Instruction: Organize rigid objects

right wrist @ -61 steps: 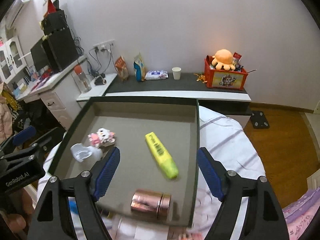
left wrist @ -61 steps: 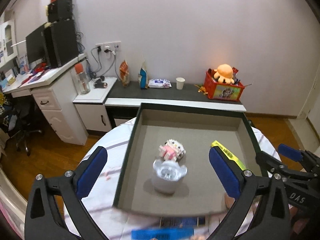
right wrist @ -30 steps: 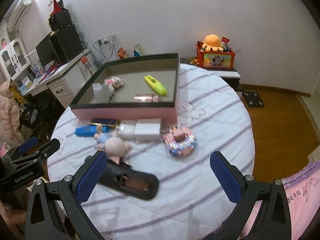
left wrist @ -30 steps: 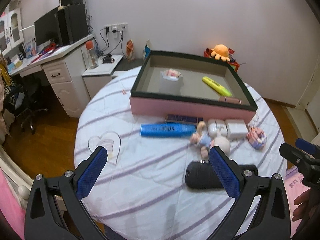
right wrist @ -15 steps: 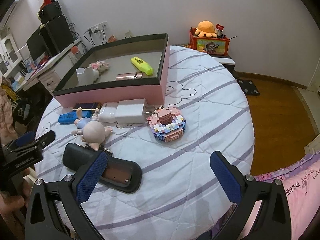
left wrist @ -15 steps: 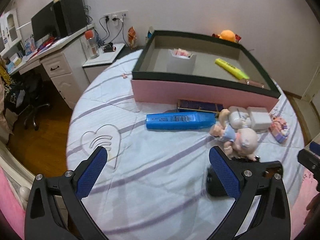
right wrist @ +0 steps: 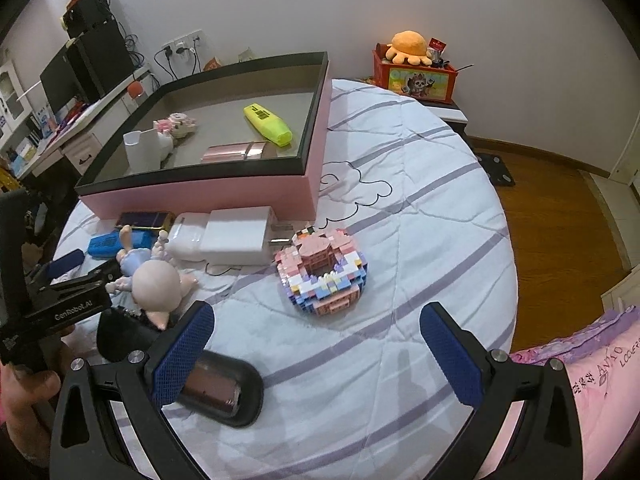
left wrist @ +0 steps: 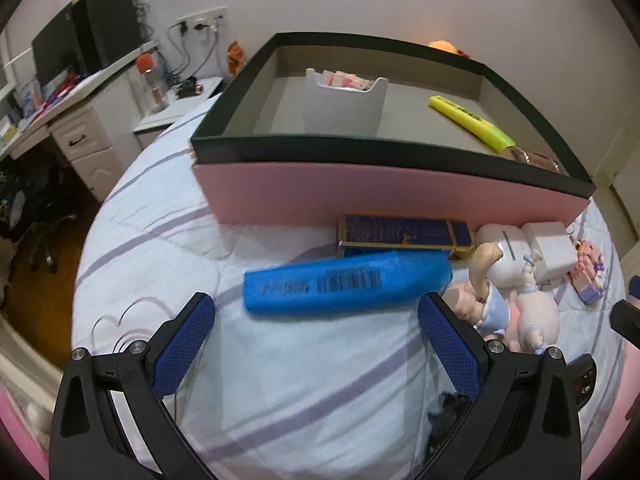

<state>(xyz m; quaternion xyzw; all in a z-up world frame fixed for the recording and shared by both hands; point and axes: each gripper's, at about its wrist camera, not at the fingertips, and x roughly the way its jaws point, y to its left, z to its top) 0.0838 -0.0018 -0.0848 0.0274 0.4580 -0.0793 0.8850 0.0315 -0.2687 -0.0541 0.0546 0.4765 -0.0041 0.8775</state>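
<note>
A pink box with a dark rim (left wrist: 380, 196) (right wrist: 224, 196) stands on the round table. It holds a white cup (left wrist: 344, 108), a yellow highlighter (left wrist: 472, 122) (right wrist: 267, 124) and a copper tube (right wrist: 236, 151). A blue case (left wrist: 346, 282) lies just ahead of my left gripper (left wrist: 316, 336), which is open and empty. My right gripper (right wrist: 316, 344) is open and empty, just short of the pink brick ring (right wrist: 324, 276). A doll (right wrist: 154, 276), a white charger (right wrist: 236, 234) and a black case (right wrist: 216, 392) lie in front of the box.
A dark blue and gold box (left wrist: 404, 234) lies against the pink box. The striped white cloth (right wrist: 420, 208) covers the table. A desk with a monitor (left wrist: 80, 52) stands at the left. A red toy box (right wrist: 416, 76) stands behind. Wooden floor (right wrist: 560, 208) lies to the right.
Both grippers have pulled back from over the box and come down toward the table. The left has closed in on the blue case, the right on the brick ring.
</note>
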